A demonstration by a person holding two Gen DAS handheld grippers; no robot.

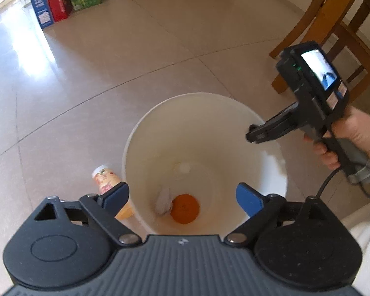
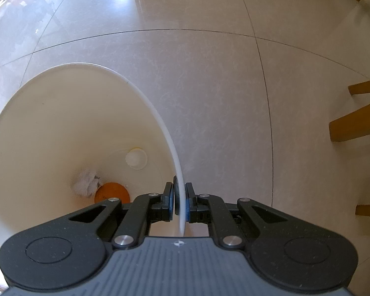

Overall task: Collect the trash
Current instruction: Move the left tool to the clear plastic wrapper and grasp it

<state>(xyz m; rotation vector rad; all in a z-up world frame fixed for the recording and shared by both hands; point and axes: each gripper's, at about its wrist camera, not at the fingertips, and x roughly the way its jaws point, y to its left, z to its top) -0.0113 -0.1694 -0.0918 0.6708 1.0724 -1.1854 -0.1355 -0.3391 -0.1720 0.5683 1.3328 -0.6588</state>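
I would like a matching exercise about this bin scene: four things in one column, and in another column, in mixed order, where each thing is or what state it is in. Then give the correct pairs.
Things
1. orange round piece
2. printed bottle
3. right gripper
4. left gripper

Places or states
A. open, above the bin's mouth
B. lying on the floor tiles, outside the white bin
C. at the bottom of the bin, beside a crumpled white tissue
D. shut on the bin's rim

Pairs: 1-C, 2-B, 3-D, 4-A
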